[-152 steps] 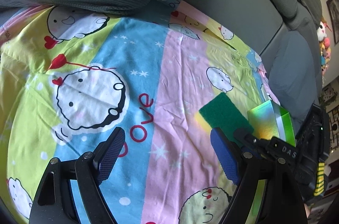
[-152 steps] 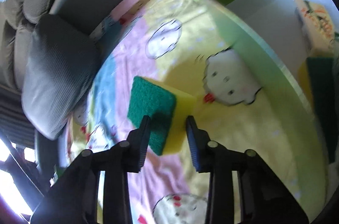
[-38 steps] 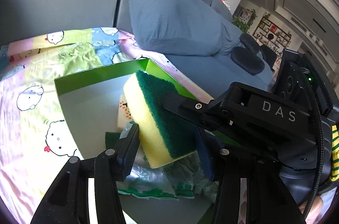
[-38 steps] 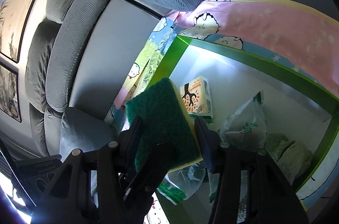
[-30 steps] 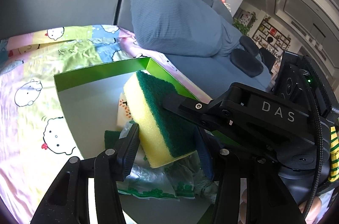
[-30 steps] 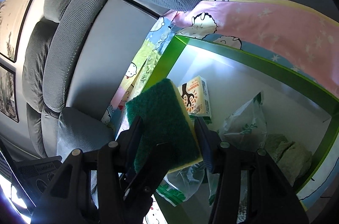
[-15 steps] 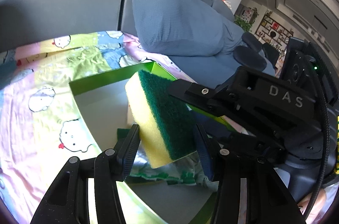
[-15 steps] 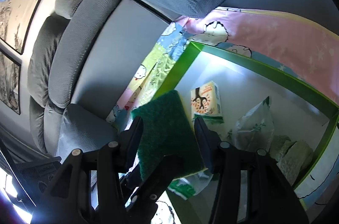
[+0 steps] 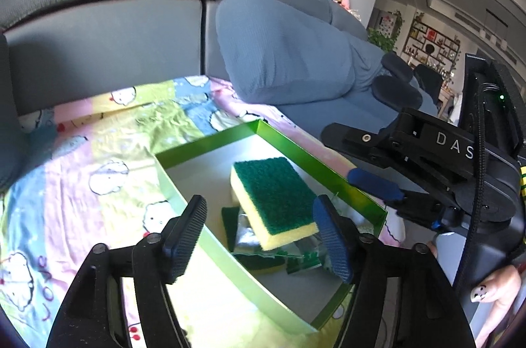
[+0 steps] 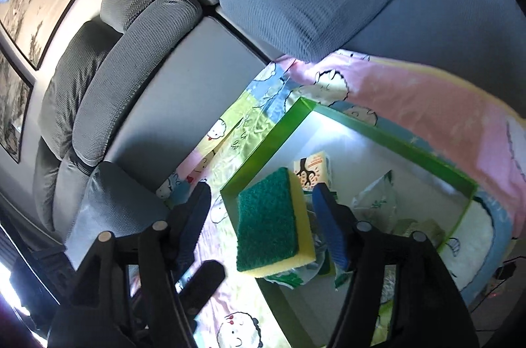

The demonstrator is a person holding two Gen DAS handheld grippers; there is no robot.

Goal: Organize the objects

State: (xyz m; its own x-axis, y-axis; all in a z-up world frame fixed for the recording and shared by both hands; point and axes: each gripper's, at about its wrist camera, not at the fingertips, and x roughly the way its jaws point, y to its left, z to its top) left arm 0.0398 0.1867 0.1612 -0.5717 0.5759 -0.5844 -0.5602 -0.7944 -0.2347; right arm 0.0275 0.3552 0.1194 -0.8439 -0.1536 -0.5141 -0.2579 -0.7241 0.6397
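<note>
A: What's hard to make out here?

B: Under the sponge (image 9: 275, 197), mostly. It lies green side up in the green box (image 9: 210, 148), between the fingertips of the left gripper (image 9: 259, 233) and covering what it rests on. A dark green scrubber edge and crinkled plastic bags (image 10: 374, 193) poke out beneath it; any print on the bags is too blurred to read.

A: Is either pair of tongs clamped on it?

B: No. The left jaws stand wide apart with a gap on both sides of the sponge. In the right wrist view the right gripper (image 10: 261, 221) is spread too, and the sponge shows between its fingers, touching neither.

A: Any writing?

B: "DAS" in white letters on the right gripper's black body, right of the left tongs. "Love" in red on the cartoon sheet (image 9: 98, 157), at the lower left edge beside the left finger. A small carton (image 10: 312, 172) just beyond the right tongs has orange print and a dark tree-like figure, but the words are illegible.

A: Anything cut off?

B: A hand (image 9: 496, 290) with a painted nail at the lower right, largely behind the gripper body.
</note>
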